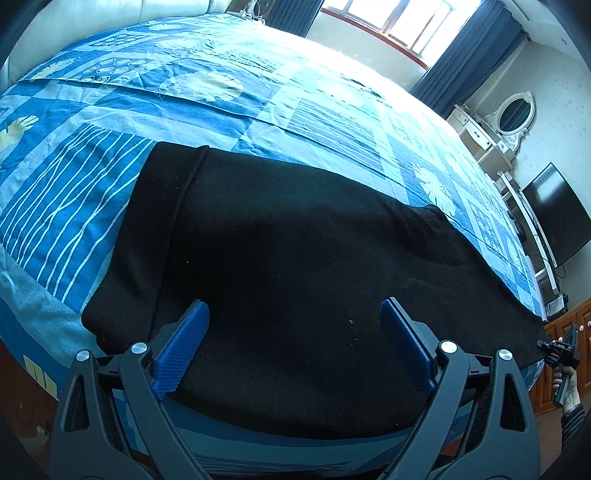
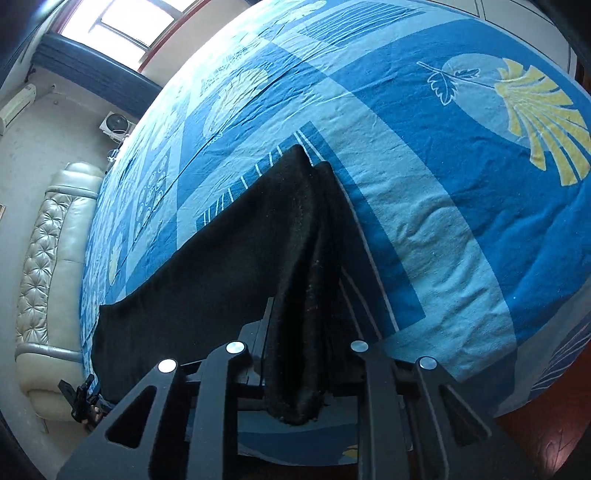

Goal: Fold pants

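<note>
Black pants [image 1: 288,251] lie flat across the near part of a bed with a blue patterned sheet [image 1: 221,96]. My left gripper [image 1: 293,317] is open, its blue fingers [image 1: 184,343] spread just above the pants near the waist end, holding nothing. My right gripper [image 2: 303,325] is shut on the leg end of the pants [image 2: 295,240]; the cloth bunches between its jaws and hides the fingertips. It also shows in the left wrist view [image 1: 557,350] at the far right corner of the pants. The left gripper shows small in the right wrist view [image 2: 83,400].
The bed's near edge [image 1: 295,446] runs below the pants. A dresser with an oval mirror [image 1: 513,114] and a dark TV [image 1: 557,214] stand on the right. A padded headboard [image 2: 48,258] and window [image 1: 402,26] border the bed.
</note>
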The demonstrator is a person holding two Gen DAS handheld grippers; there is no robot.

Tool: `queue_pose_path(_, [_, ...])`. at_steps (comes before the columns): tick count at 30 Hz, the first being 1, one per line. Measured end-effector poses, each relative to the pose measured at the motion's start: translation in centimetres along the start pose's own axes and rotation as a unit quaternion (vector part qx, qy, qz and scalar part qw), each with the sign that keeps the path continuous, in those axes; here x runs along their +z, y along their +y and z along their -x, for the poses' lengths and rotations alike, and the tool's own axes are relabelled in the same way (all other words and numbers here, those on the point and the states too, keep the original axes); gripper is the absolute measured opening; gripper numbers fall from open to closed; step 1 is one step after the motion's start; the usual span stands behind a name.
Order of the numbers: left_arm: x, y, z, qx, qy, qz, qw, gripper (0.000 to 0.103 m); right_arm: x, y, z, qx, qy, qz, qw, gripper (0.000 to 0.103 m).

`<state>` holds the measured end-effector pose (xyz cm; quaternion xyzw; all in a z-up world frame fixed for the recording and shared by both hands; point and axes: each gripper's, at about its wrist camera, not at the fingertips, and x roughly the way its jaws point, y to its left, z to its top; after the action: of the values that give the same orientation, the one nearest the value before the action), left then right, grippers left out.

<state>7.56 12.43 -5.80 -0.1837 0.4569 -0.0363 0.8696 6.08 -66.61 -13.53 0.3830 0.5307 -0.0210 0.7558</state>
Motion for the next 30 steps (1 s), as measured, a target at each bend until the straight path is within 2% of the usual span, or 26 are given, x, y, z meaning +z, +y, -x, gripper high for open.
queue_pose_path(3, [-0.2, -0.1, 0.2, 0.004, 0.004, -0.009, 0.9999, 0.094, 0.0, 1.3, 1.8, 0.006, -0.027, -0.009, 1.000, 0.018])
queue_pose_path(8, [-0.5, -0.3, 0.5, 0.012, 0.012, -0.028, 0.9995, 0.094, 0.0, 5.3, 5.5, 0.046, -0.061, -0.002, 0.997, 0.018])
queue_pose_path(12, [-0.8, -0.6, 0.8, 0.017, 0.011, -0.041, 0.9989, 0.094, 0.1, 10.8, 8.0, 0.084, -0.078, 0.025, 0.993, 0.018])
queue_pose_path(17, [-0.7, -0.3, 1.7, 0.003, 0.011, -0.016, 0.9998, 0.094, -0.6, 19.5, 9.7, 0.115, -0.092, 0.087, 0.985, 0.018])
queue_pose_path(22, [-0.2, -1.1, 3.3, -0.004, -0.010, -0.012, 0.9999, 0.094, -2.5, 27.9, 8.0, 0.128, -0.081, 0.152, 0.977, 0.018])
queue_pose_path(26, [-0.6, -2.5, 4.6, 0.002, -0.025, -0.043, 0.9988, 0.094, -4.7, 33.2, 4.2, 0.109, -0.064, 0.196, 0.972, 0.018])
queue_pose_path(30, [-1.4, -3.3, 5.5, 0.016, -0.039, -0.058, 0.9974, 0.094, -7.6, 36.7, -0.1, 0.087, -0.039, 0.229, 0.969, 0.018])
